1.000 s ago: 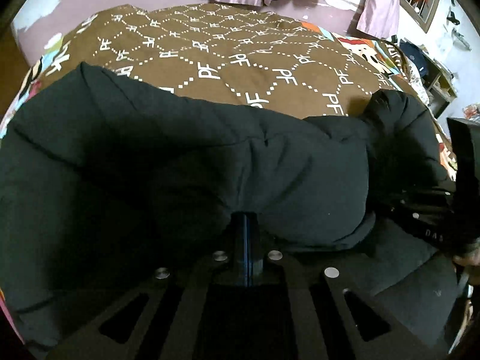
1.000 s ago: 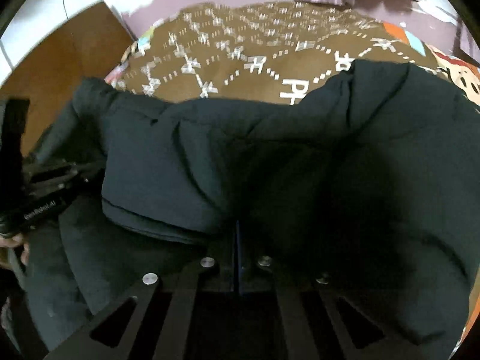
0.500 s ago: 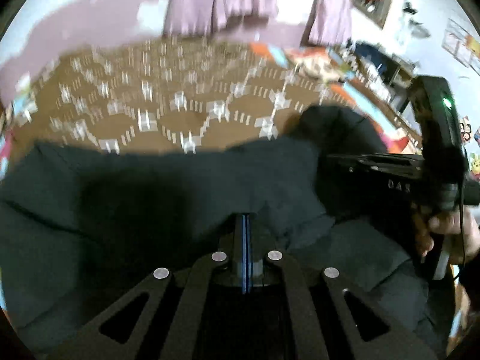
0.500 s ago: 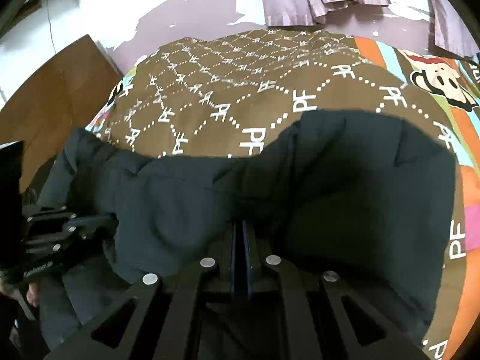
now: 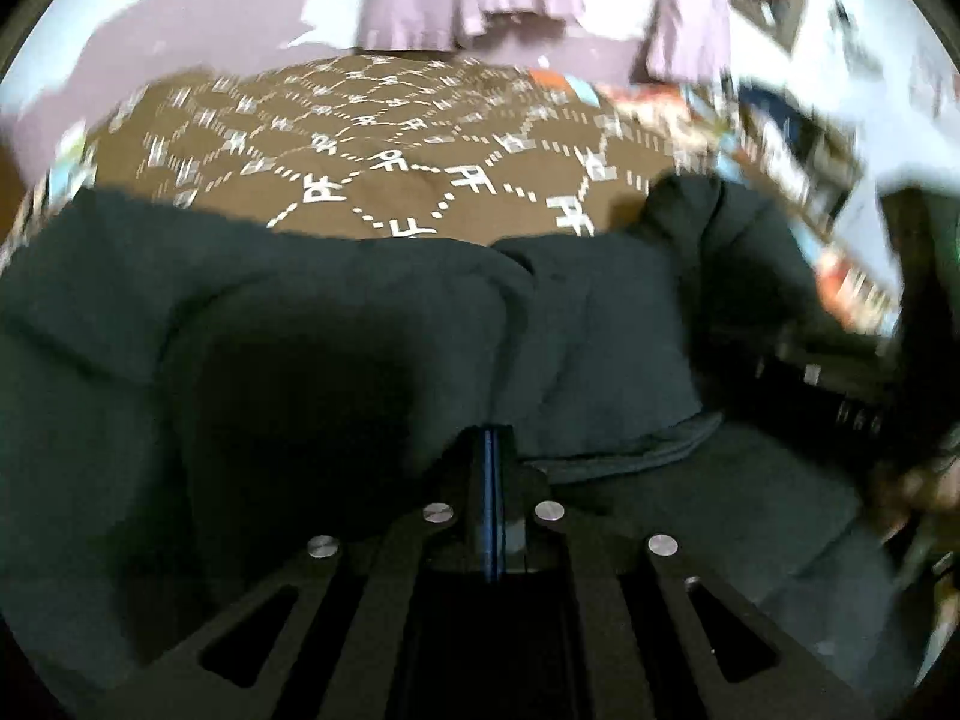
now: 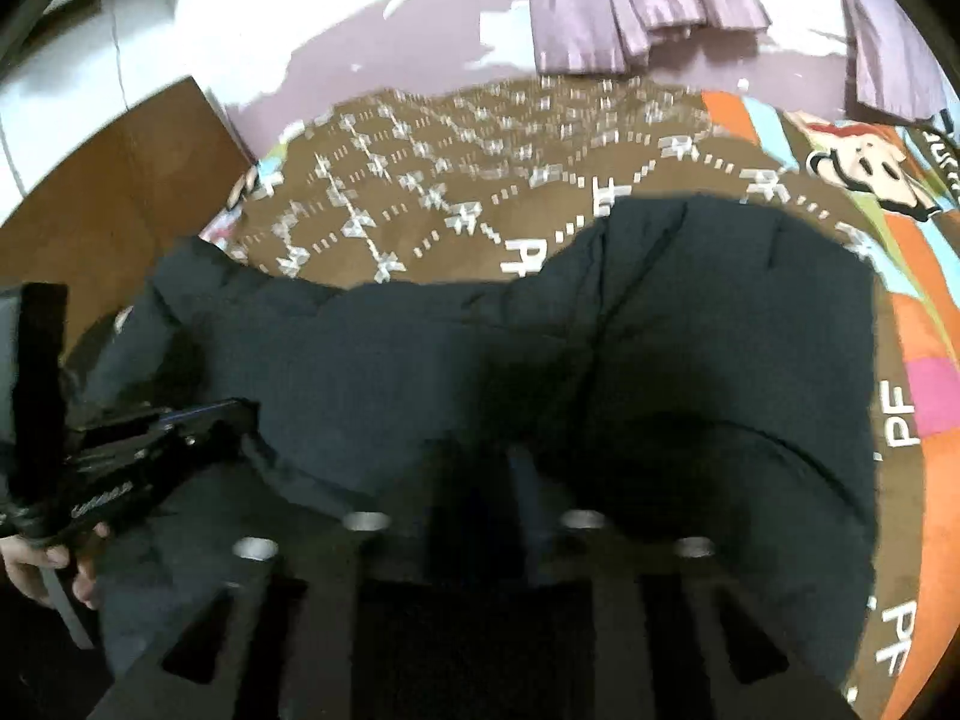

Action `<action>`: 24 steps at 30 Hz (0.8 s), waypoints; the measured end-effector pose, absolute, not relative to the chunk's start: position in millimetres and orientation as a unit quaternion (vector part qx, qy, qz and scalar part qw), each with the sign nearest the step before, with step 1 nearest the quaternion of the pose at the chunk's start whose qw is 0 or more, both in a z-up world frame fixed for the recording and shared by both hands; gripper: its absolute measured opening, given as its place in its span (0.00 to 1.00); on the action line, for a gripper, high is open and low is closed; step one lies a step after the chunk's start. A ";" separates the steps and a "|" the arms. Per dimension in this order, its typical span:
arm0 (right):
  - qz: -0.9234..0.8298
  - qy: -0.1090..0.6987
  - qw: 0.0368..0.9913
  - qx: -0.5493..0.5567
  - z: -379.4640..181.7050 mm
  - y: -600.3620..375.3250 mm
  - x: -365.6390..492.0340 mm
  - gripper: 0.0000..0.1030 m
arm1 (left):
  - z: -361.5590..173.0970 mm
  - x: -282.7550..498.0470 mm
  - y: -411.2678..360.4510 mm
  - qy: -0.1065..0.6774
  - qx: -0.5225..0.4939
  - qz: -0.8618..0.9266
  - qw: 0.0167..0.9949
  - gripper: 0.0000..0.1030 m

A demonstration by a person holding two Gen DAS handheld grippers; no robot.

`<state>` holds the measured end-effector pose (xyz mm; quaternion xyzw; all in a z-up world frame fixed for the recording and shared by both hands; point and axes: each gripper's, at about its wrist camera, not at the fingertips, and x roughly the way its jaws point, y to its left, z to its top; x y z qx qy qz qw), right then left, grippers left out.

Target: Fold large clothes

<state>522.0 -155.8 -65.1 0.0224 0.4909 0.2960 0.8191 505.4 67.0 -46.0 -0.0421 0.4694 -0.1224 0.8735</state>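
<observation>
Spreading across the near half of a brown patterned bedspread (image 5: pixel 420 138), a dark puffy coat (image 5: pixel 300 348) leaves open blanket beyond its far edge. The left gripper (image 5: pixel 492 468) pinches a coat fold with fingers pressed together. The right gripper (image 6: pixel 480 480) is blurred; its grip cannot be told.

The black puffer jacket (image 5: pixel 336 360) lies spread across the near part of the bed (image 5: pixel 420 180), on a brown cover printed with white letters. Its quilted padding is thick and rumpled (both views are motion-blurred). One layer is doubled over another, its rounded edge (image 6: pixel 312 474) resting on the lower layer. The far edge (image 6: pixel 720 222) humps up on the right.
</observation>
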 end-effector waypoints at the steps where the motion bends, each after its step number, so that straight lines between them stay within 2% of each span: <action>1: 0.288 0.478 0.830 0.011 -57.6 -155.9 515.5 0.53 | -41.4 502.3 69.6 0.466 -0.054 -0.116 0.875 0.01; 3: 0.284 0.462 0.840 -0.004 -46.3 -154.9 505.4 0.54 | -33.2 495.1 74.8 0.456 -0.072 -0.091 0.882 0.04; 5: 0.281 0.453 0.846 -0.007 -34.4 -158.0 495.5 0.54 | -23.7 485.8 75.9 0.444 -0.078 -0.075 0.890 0.21; 7: 0.279 0.446 0.851 -0.003 -20.8 -161.9 485.8 0.55 | -11.8 475.1 75.2 0.426 -0.079 -0.068 0.899 0.63; 8: 0.278 0.443 0.853 -0.002 -16.5 -164.0 483.1 0.55 | -2.8 464.9 74.5 0.409 -0.084 -0.066 0.906 0.68; 12: 0.277 0.420 0.864 0.018 17.5 -176.6 459.6 0.61 | 26.2 440.2 71.9 0.384 -0.090 -0.053 0.918 0.70; 14: 0.280 0.408 0.869 0.033 35.3 -183.8 445.8 0.71 | 36.6 430.2 70.5 0.381 -0.092 -0.048 0.919 0.70; 18: 0.280 0.394 0.875 0.042 66.8 -194.1 417.1 0.78 | 64.9 404.6 69.3 0.370 -0.082 -0.031 0.925 0.87; 19: 0.280 0.392 0.876 0.038 75.0 -195.3 408.2 0.82 | 72.7 396.7 69.4 0.362 -0.082 -0.029 0.928 0.91; 24: 0.269 0.393 0.879 0.010 113.9 -200.0 367.1 0.95 | 105.1 351.6 69.1 0.340 -0.084 -0.035 0.936 0.98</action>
